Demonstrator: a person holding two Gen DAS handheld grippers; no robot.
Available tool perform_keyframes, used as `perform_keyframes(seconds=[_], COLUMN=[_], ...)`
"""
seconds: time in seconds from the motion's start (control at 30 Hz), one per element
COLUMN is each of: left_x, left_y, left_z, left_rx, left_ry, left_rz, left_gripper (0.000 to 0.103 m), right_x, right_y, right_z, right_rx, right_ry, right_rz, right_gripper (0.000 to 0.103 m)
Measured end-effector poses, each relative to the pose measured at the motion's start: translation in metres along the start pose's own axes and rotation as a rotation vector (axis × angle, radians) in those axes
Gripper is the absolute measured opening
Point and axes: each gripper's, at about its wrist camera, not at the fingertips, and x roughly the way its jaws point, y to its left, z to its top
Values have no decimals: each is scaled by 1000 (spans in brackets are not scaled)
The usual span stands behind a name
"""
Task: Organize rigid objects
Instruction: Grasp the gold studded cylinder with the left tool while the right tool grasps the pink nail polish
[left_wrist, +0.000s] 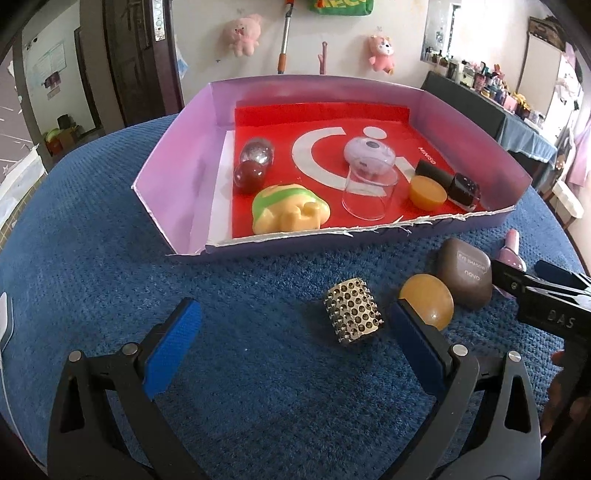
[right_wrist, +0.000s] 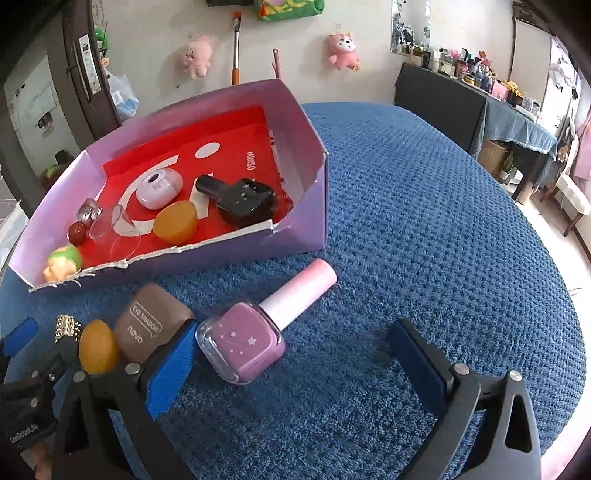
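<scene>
The left wrist view shows the full interior of the purple cardboard tray (left_wrist: 173, 147) on the blue textured cloth (left_wrist: 240, 369): a silver ball (left_wrist: 257, 150), a dark red ball (left_wrist: 250, 176), a yellow-and-green figure (left_wrist: 290, 213), a clear cup (left_wrist: 369, 195) lying on its side against a lilac case (left_wrist: 367, 155), an orange puck (left_wrist: 427, 192) and a black nail polish bottle (left_wrist: 463, 192), all resting on a red liner. The right wrist view shows the same tray obliquely, and it alone shows the whole pink nail polish bottle (right_wrist: 255, 332), which lies on its side on the cloth with its pale cap pointing toward the tray; in the left wrist view only a sliver of this bottle is visible at the right edge. The left gripper (left_wrist: 295, 325) has its jaws wide apart and holds nothing. The studded metal cylinder (left_wrist: 352, 312) lies between its fingers, nearer the right one; an orange ball (left_wrist: 428, 301) sits just beyond the right fingertip, with a brown eye shadow compact (left_wrist: 465, 273) touching it on the far side. The right gripper (right_wrist: 295, 350) is likewise spread and empty. The pink bottle's glass body lies between its fingers, just beside the left blue pad (right_wrist: 173, 369); whether they touch cannot be determined.
</scene>
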Motion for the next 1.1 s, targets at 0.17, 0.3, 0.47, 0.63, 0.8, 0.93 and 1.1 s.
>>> perform_keyframes(seconds=[0.17,0.3,0.47,0.63,0.8,0.93,1.1], left_x=[2,6,11,11,11,8,-12], left_y=[2,3,3,1,-2,-2,-6], left_z=[0,0,2,2,3,4,5], left_rx=[-1,0,-13,-15,-16,-25,0], left_ry=[9,19,28,18,-2,-6,-68], left_rz=[8,13,9,-17,-53,-123,-118], left_gripper=[103,103,102,91,66,35,35], right_x=[-7,-15,-19,-8,-8,-14,-25], right_y=[-12,-21,-21,-10,-4,8,-6], right_z=[-8,-17,-19,-10,-6,-10,-13], right_rx=[3,9,22,-44,-91,-193,-158], right_ry=[4,8,-25,-36,-42,-66,-86], right_rz=[-7,-26,-2,-21,3,45,132], right_gripper=[103,103,102,90,65,39,39])
